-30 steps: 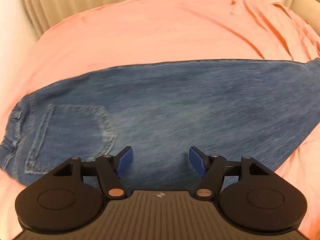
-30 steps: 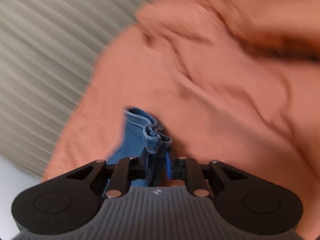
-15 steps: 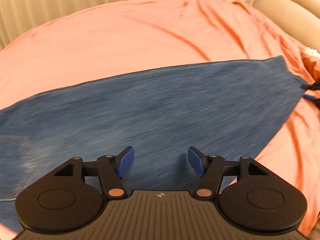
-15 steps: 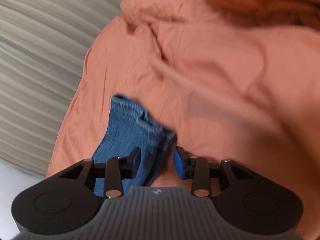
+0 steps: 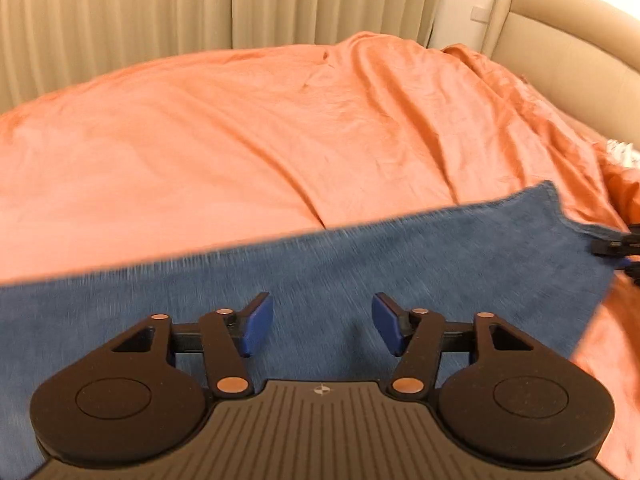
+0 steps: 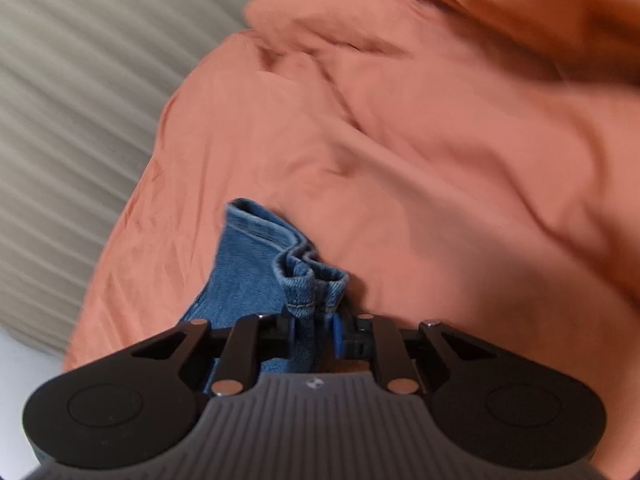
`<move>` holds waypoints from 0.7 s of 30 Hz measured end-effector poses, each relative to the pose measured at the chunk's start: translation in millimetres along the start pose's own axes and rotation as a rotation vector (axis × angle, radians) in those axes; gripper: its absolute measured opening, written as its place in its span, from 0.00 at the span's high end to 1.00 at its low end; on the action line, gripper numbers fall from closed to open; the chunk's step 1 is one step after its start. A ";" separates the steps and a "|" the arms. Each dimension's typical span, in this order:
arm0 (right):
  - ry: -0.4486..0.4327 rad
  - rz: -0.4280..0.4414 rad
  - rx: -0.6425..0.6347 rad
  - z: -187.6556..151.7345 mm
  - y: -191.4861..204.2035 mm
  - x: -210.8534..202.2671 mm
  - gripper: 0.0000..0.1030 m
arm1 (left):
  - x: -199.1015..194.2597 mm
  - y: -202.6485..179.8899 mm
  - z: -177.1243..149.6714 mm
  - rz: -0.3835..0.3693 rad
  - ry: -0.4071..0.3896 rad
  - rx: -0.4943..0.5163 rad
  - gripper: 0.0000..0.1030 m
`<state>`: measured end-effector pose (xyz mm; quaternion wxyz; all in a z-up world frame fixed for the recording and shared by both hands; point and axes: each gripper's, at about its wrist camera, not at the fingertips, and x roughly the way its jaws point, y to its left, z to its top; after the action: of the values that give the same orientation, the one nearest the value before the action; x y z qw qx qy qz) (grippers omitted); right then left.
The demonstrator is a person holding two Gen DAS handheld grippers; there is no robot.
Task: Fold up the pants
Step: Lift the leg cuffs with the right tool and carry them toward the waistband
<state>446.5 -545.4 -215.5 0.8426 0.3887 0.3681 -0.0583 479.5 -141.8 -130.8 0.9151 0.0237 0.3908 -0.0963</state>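
Blue denim pants lie flat across the bed, one leg stretching to the right. My left gripper hovers over the middle of that leg, its blue pads apart and its jaws closing, with nothing pinched between them. At the leg's far right end my right gripper shows as a small black tip at the hem. In the right wrist view the bunched hem of the pants stands between the pads of the right gripper, whose jaws are closing tight on it.
An orange bedcover with creases covers the whole bed. A beige padded headboard rises at the back right and pleated beige curtains hang behind. In the right wrist view the bed's edge runs along the left.
My left gripper slid right along the pant leg; the back pocket left its view and the hem end came in. The right gripper opened briefly, then shut again on the hem.
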 end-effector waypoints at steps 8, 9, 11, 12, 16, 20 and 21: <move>-0.020 -0.079 -0.206 14.9 54.5 -24.2 0.93 | 54.6 13.8 18.9 0.049 0.084 -0.028 0.40; -0.022 -0.083 -0.225 16.7 60.7 -27.3 0.94 | 64.3 11.8 19.4 0.053 0.116 -0.023 0.40; -0.024 -0.101 -0.275 20.4 77.0 -32.8 0.94 | 77.1 8.7 19.4 0.068 0.158 0.015 0.38; -0.025 -0.107 -0.297 19.4 84.1 -35.5 0.94 | 76.7 6.9 18.1 0.075 0.150 0.035 0.38; -0.037 -0.094 -0.376 23.6 121.8 -52.5 0.94 | 53.5 10.4 13.9 0.043 0.133 0.013 0.38; -0.062 -0.075 -0.473 17.0 165.4 -72.3 0.94 | 8.0 13.4 -15.2 -0.110 0.144 -0.029 0.40; -0.069 -0.068 -0.499 14.1 175.8 -76.6 0.94 | -3.1 10.3 -26.3 -0.150 0.146 -0.018 0.40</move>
<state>466.9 -448.2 -50.9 0.9220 0.1540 0.3551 -0.0074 460.7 -128.1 -147.2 0.8747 -0.0068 0.4578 -0.1591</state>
